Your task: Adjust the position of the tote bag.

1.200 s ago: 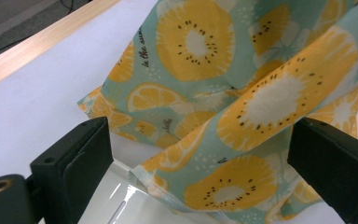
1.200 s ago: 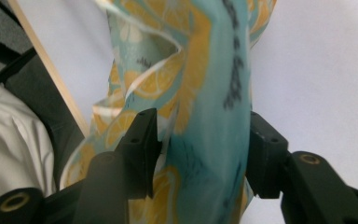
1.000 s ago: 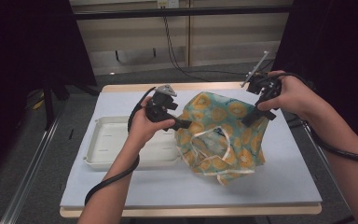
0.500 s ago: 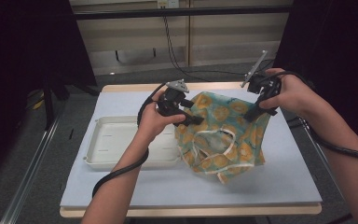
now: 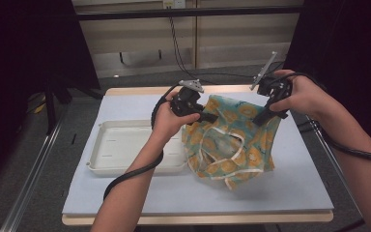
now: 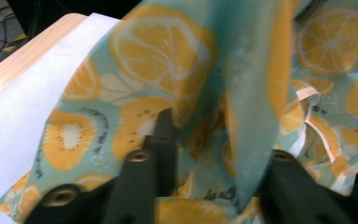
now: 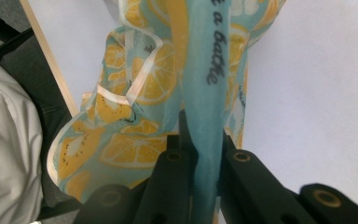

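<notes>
A teal cloth [image 5: 232, 150] printed with orange and lemon slices, trimmed with white straps [image 5: 236, 137], hangs lifted between both grippers, and its lower part rests on the white table cover [image 5: 280, 188]. My left gripper [image 5: 212, 117] is at the cloth's upper left edge. Its jaws have just been closing, and in the left gripper view [image 6: 214, 154] a puckered fold of the cloth [image 6: 158, 46] is pinched between them. My right gripper [image 5: 262, 120] holds the upper right edge. In the right gripper view [image 7: 205, 135] its jaws are shut on a narrow teal fold of the cloth [image 7: 144, 79].
A shallow white tray [image 5: 101, 129] sits on the cover at the left, close to the left forearm. The table's wooden edge [image 5: 198, 217] runs along the front. Cables trail from both grippers. Dark curtains and a metal frame stand around the table.
My left gripper has moved right and slightly up to the cloth's top left edge, and its jaws have closed on a fold. The cloth's left side has risen. The right gripper stays put.
</notes>
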